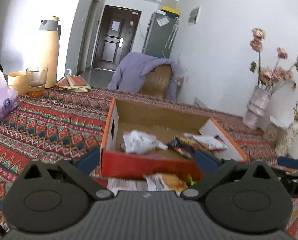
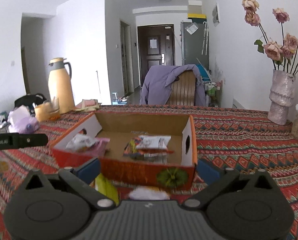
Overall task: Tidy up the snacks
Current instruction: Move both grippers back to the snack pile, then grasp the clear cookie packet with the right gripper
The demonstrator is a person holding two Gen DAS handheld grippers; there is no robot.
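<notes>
Both the left claw (image 1: 147,158) and right claw (image 2: 149,168) gape released and empty before the box (image 2: 129,170), its snack packets (image 2: 147,146) already gathered inside.

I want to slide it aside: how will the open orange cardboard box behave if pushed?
The cardboard box probably slides easily: it holds only a few snack packets. Its thin walls may flex. The patterned cloth might bunch.

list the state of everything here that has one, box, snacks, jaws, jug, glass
cardboard box: open-topped, holding snack packets
snack packets: several lying in the box, a few on the cloth in front
left gripper: jaws open, empty
right gripper: jaws open, empty
thermos jug: upright, lid on
glass: upright
</notes>
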